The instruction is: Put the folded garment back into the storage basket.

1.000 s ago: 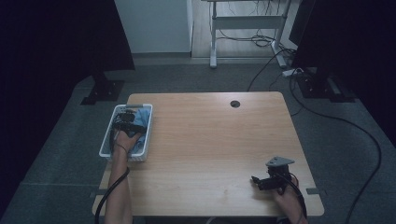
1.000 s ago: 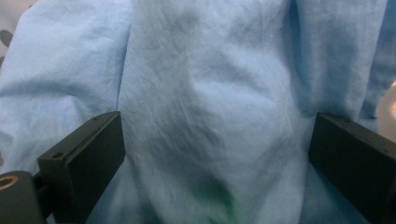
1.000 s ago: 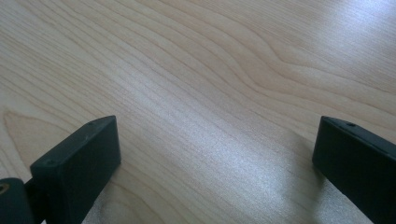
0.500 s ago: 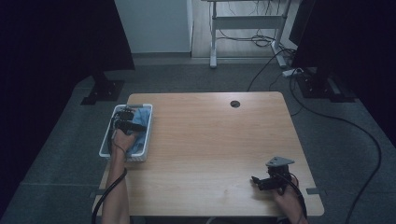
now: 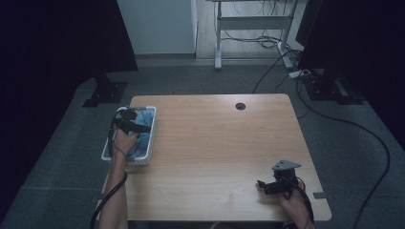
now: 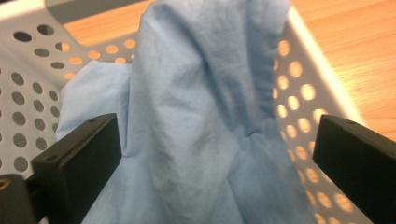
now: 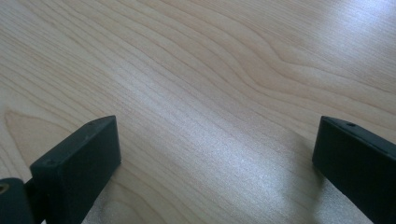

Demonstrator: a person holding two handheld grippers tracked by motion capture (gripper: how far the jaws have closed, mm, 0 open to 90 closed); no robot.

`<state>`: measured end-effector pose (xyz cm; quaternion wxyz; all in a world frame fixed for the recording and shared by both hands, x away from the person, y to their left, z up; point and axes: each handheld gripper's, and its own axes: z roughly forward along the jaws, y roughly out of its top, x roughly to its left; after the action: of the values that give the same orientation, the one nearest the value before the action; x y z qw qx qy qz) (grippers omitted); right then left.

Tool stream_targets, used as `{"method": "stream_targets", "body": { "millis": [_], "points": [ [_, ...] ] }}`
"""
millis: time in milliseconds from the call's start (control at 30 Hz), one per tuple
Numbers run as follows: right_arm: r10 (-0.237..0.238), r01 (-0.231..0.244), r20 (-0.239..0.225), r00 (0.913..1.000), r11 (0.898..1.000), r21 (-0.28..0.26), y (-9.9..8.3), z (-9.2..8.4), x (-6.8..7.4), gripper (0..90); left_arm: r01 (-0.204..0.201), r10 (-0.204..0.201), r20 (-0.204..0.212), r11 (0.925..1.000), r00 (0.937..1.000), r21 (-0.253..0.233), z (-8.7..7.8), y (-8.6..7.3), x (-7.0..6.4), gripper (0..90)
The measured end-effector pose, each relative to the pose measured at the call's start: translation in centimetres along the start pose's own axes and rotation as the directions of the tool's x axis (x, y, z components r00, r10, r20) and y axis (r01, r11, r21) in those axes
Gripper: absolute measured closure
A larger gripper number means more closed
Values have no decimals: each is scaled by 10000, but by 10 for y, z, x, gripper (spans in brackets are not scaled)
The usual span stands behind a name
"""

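I can read no brand, label or writing anywhere: the blue cloth [image 6: 196, 107] is plain, the white perforated basket [image 6: 299, 98] carries only its round holes, and the wooden table [image 5: 215, 143] shows bare grain. My left gripper [image 5: 128, 125] sits over the basket at the table's left edge, and in the left gripper view its jaws stand wide apart, having just been opening; the cloth rises in a crumpled peak between them, but the pads do not press on it, so it is released. The cloth lies inside the basket, bunched up against the far wall, and its lower part is cut off at the bottom of that view. From the high view my hand and the gripper cover much of the basket, so I can make out the cloth only as blue patches around them. My right gripper [image 5: 277, 183] rests low near the table's front right corner, well apart from the basket; in the right gripper view its jaws are spread with nothing but wood between them. The room around the table is dark and hard to make out
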<state>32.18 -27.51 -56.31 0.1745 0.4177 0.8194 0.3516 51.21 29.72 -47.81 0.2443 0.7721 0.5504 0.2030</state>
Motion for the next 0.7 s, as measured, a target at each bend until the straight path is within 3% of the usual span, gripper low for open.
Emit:
{"method": "stream_targets", "body": {
  "millis": [300, 700],
  "points": [
    [-6, 6, 2, 10000, 10000, 2, 0, 0, 0, 7, -5, 28, 521, 9990, 9986, -440, -12, -2, -8, 0],
    [-10, 10, -6, 10000, 10000, 3, 0, 0, 0, 7, -395, 491, 973, 9944, 9940, -980, -28, 1, -29, 0]
  ]
}}
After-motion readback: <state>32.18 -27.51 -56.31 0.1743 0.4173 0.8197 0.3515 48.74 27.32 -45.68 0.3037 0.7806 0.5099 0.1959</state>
